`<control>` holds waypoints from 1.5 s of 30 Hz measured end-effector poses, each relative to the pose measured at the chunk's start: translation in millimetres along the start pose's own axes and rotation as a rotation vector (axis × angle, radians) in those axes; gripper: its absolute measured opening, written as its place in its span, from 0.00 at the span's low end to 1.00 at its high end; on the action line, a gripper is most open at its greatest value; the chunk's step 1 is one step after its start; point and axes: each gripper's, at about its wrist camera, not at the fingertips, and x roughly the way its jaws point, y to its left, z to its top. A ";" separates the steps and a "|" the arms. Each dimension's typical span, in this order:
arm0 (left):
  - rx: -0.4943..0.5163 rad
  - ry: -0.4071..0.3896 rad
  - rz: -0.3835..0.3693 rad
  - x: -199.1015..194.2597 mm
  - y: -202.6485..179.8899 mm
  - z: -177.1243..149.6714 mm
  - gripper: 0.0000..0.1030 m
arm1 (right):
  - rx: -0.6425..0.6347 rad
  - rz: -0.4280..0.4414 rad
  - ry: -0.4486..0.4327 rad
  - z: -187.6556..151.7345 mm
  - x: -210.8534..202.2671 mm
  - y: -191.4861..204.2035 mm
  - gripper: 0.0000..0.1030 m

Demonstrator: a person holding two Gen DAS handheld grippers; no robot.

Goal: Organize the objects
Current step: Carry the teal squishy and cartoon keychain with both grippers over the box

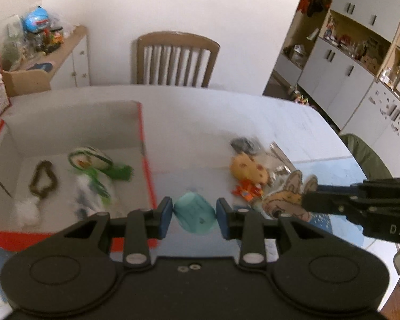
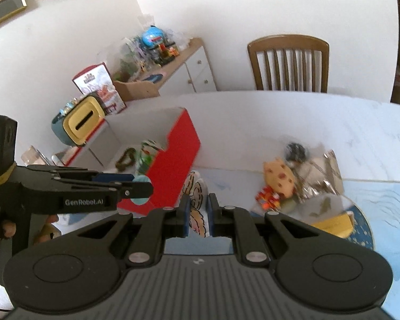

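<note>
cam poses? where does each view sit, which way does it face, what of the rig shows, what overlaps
Left wrist: on the left gripper, angled down at the table and red box; shut on a teal capsule; right gripper enters from the right.
Right wrist: on the right gripper, angled down likewise; shut on a flat cartoon cutout; left gripper and gloved hand at left.
Shared: box, chair, toy pile.

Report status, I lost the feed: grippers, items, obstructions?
Left gripper shut on teal egg-shaped capsule. Right gripper shut on flat cartoon-animal cutout. Red-and-white open box left of both, nothing between.
</note>
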 end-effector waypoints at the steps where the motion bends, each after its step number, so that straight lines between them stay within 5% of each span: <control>1: -0.004 -0.007 0.004 -2.5 6.4 3.7 0.33 | -0.001 0.002 -0.004 2.8 1.4 4.3 0.12; 13: -0.034 -0.072 0.095 -24.3 93.7 38.1 0.33 | -0.050 0.028 -0.025 38.4 44.2 72.9 0.12; 30: -0.069 -0.001 0.180 15.6 197.7 41.7 0.33 | -0.129 0.041 0.081 53.5 154.0 152.9 0.12; 45: 0.081 0.134 0.214 80.0 207.4 38.7 0.33 | -0.165 0.014 0.234 31.2 230.3 175.7 0.12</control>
